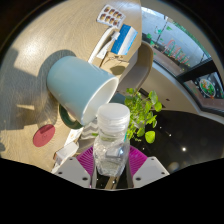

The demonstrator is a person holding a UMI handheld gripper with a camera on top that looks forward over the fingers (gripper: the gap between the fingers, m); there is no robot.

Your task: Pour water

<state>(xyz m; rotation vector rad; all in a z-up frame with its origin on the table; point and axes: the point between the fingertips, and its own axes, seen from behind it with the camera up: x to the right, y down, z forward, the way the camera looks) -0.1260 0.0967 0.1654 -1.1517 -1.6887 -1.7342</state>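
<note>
Left of the bottle (111, 140), a pink disc (43, 135) lies on the counter (25, 90). Up and left of the bottle's cap, a pale teal cup (82, 88) lies tilted, its open mouth facing the bottle, near the cap. The claw (111, 168) is clenched on the clear, capped bottle, the pads (84, 160) pressing both its sides. Just right of the bottle stands a leafy plant (143, 112); beyond it, a dish rack (125, 50) with cards.

The likely trouble: the cap looks on, so no water would flow. A hasty tip could knock the cup and send it rolling. Room is tight on both sides; open space lies mainly above.
</note>
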